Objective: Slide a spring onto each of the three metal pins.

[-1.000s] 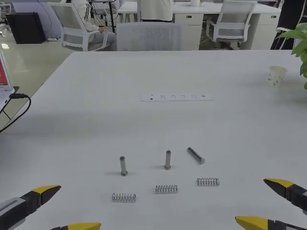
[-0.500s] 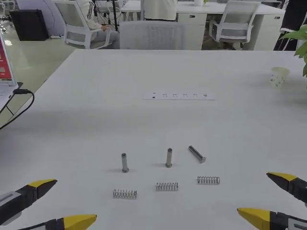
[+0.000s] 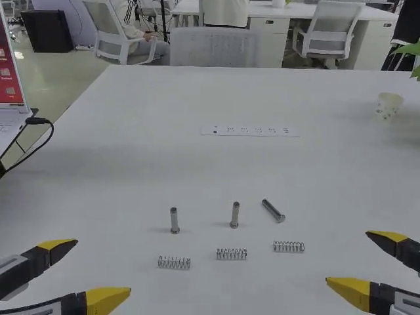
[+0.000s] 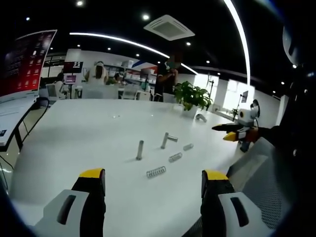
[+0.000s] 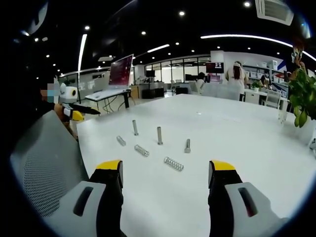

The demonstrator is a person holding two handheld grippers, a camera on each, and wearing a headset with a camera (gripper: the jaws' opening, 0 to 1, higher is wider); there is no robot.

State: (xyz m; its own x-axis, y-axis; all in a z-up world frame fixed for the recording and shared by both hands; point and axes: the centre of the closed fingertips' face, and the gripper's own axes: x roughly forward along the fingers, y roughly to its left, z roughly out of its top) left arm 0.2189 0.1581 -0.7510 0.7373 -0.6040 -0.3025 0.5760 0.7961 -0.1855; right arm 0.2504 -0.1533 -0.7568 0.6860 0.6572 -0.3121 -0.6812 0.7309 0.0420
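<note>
Three metal pins are on the white table (image 3: 262, 98). The left pin (image 3: 174, 220) and the middle pin (image 3: 235, 214) stand upright; the right pin (image 3: 272, 210) lies on its side. In front of them lie three springs in a row: left spring (image 3: 174, 263), middle spring (image 3: 231, 254), right spring (image 3: 289, 247). My left gripper (image 3: 77, 272) is open at the bottom left, away from the springs. My right gripper (image 3: 371, 262) is open at the bottom right. Both hold nothing. In the left gripper view the pins (image 4: 140, 149) and springs (image 4: 156, 172) lie ahead of the open jaws.
A strip of sockets (image 3: 249, 130) is set flat in the table beyond the pins. A paper cup (image 3: 388, 105) stands at the far right edge. A laptop (image 3: 10, 85) with a cable sits on a stand to the left. Office chairs (image 3: 213, 47) and desks stand behind the table.
The head camera has shifted a little. The yellow tips of both grippers have moved slightly at the bottom corners. Pins and springs have not moved.
</note>
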